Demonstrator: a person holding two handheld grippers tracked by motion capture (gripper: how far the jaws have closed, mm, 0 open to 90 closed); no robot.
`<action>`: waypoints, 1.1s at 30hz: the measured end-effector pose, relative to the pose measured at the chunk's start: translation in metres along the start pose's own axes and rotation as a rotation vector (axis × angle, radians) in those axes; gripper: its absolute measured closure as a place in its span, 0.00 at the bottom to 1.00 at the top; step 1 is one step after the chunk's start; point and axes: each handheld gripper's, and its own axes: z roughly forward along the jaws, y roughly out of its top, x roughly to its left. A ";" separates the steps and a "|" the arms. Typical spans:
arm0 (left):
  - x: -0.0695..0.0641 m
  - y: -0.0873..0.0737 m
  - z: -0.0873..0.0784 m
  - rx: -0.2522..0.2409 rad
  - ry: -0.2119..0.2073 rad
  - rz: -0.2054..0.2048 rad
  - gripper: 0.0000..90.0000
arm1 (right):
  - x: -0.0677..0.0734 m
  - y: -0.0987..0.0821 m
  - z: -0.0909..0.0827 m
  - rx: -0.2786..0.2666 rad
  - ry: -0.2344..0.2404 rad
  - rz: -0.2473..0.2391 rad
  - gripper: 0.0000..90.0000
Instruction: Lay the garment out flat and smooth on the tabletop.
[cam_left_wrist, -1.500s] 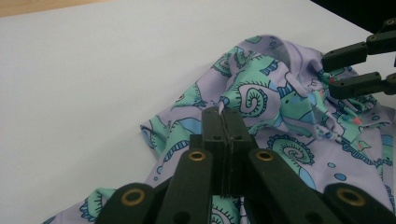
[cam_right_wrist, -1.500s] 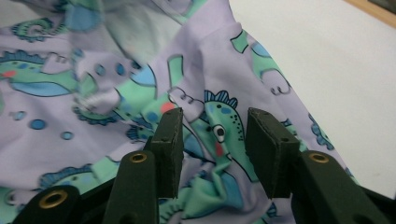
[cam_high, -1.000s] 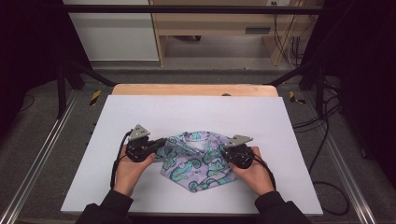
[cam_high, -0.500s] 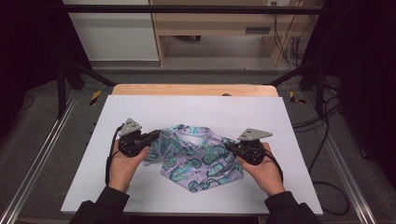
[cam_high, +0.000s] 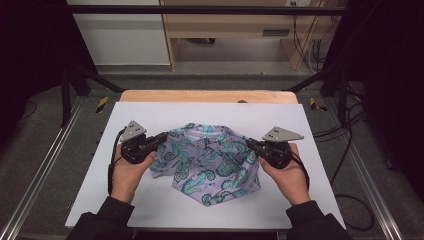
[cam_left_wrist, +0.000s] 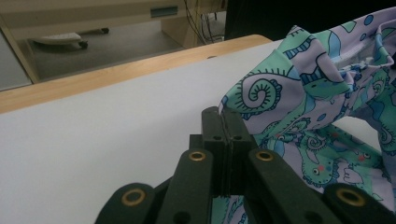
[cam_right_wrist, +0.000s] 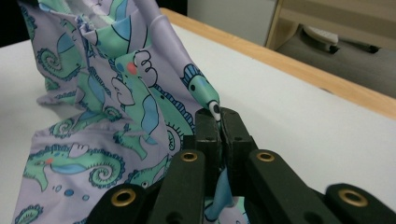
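One seahorse-print garment (cam_high: 210, 162), lilac and teal, on white table (cam_high: 310, 200); left gripper (cam_high: 161, 138) clamped on its left edge, right gripper (cam_high: 250, 145) clamped on its right edge, both edges raised.

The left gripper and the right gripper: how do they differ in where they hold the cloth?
The left gripper pinches the patterned cloth at its left edge and points right; the right gripper pinches the opposite edge and points left. The left gripper's grey plate sits a little higher in the high view than the right gripper's. Both are shut on the cloth.
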 end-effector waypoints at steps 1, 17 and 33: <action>-0.001 0.001 -0.001 -0.009 0.000 0.001 1.00 | 0.000 0.002 -0.001 -0.004 -0.004 0.006 0.97; -0.011 0.008 -0.002 -0.072 0.007 0.012 1.00 | -0.004 0.012 -0.014 -0.064 -0.057 0.029 0.97; -0.007 0.022 -0.008 -0.079 0.015 0.035 1.00 | -0.009 0.024 -0.014 -0.104 -0.046 0.057 0.97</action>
